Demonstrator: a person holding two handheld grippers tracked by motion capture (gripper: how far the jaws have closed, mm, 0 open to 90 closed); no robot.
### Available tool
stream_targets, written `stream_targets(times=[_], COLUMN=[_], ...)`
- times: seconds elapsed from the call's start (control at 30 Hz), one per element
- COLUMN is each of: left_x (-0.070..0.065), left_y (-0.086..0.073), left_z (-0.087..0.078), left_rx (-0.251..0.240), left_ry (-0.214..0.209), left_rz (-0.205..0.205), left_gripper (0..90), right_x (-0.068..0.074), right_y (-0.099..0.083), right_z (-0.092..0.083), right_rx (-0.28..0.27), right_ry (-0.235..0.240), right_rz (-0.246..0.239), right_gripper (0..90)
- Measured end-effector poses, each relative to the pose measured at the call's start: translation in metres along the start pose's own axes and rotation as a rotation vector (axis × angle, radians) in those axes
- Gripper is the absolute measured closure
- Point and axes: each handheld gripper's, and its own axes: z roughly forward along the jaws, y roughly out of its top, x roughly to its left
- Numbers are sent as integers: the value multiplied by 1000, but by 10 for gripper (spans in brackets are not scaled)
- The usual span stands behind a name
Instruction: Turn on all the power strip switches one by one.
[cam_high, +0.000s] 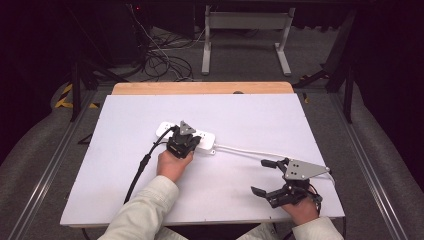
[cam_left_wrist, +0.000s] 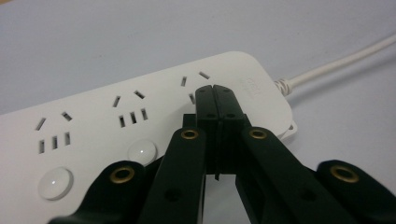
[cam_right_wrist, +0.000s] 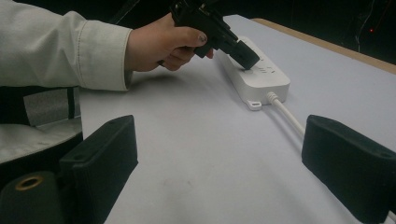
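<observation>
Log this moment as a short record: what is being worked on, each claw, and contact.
work item: white power strip, cord trailing toward the right claw
left claw: shut, tips pressed down on the strip's top near the cord-end socket
right claw: open, holding nothing, apart from the strip
surface: white table

floor: grey carpet (cam_high: 240, 60) | furniture: white-legged bench (cam_high: 245, 30) | cables (cam_high: 160, 55) on floor | surroundings dark
</observation>
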Motion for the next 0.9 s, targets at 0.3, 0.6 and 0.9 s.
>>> stream_targets(times=[0.3,0.6,0.9], left_x=[-4,-10,-11], left_y=[2,4,4], left_z=[2,4,5], left_rx=[11,27,31], left_ry=[15,43,45], left_rz=[13,57,67], left_gripper=[900,900,900], right_x=[1,1,2], right_y=[0,0,0], right_z=[0,1,0], right_rx=[3,8,7], right_ry=[1,2,1], right_rz=[2,-1,-4], right_gripper=[109,109,109])
